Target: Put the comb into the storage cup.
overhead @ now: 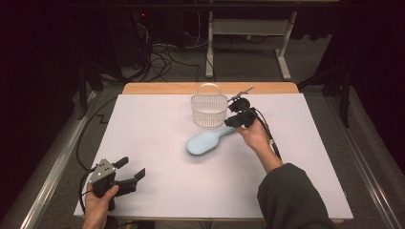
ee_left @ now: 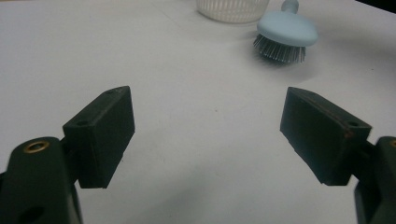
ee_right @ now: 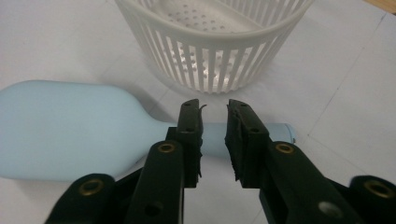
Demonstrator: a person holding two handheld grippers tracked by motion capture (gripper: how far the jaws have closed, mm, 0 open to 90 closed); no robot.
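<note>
Brush (overhead: 206, 141), judged light, stiff and smooth, is laid on the tabletop (overhead: 157, 143) beside the basket (overhead: 208, 109), its handle straddled by the right gripper's (ee_right: 215, 116) nearly closed fingers; left gripper (ee_left: 208, 130) is spread, empty.

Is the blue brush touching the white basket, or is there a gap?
Apart. In the right gripper view, bare white table shows between the brush handle and the base of the basket. The high view agrees: the brush lies just in front of it.
</note>
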